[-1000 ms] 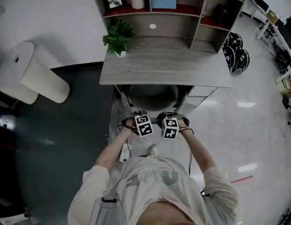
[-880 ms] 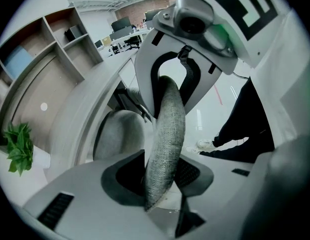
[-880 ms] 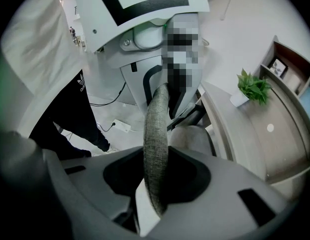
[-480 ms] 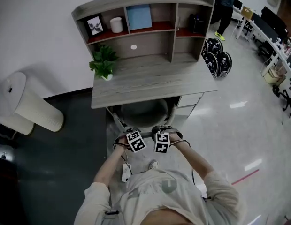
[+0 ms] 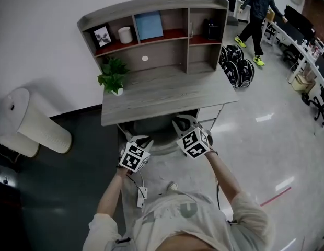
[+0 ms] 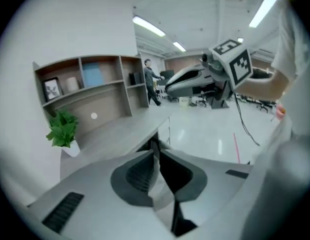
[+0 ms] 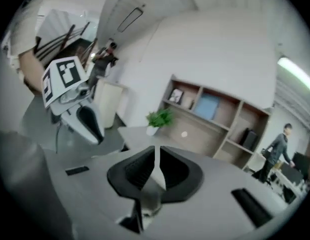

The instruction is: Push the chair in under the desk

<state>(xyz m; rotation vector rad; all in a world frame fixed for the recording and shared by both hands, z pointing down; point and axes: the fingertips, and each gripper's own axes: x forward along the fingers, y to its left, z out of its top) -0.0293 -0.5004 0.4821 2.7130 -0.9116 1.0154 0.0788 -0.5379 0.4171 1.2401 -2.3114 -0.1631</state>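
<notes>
The chair (image 5: 154, 128) stands tucked under the grey desk (image 5: 167, 95), with only part of its dark seat and back rim showing past the desk's front edge. My left gripper (image 5: 141, 139) hangs above the chair's left side, clear of it. My right gripper (image 5: 181, 122) hovers higher, near the desk's front edge. Both sets of jaws have just been closing, with nothing between them. The left gripper (image 6: 156, 146) looks over the desk (image 6: 115, 134) and sees the right gripper (image 6: 167, 89). The right gripper (image 7: 155, 151) sees the left gripper (image 7: 97, 136).
A hutch (image 5: 151, 14) on the desk holds a photo frame, a cup and a blue book; a potted plant (image 5: 112, 76) stands at its left. A white cylindrical unit (image 5: 39, 119) stands left. Round black bags (image 5: 238, 61) lie right. A person (image 5: 258, 4) walks at the far right.
Both grippers have come off the chair's back rim and risen, moving apart; the right one has risen higher. Their jaws have narrowed. The head view has pulled back from the desk.
</notes>
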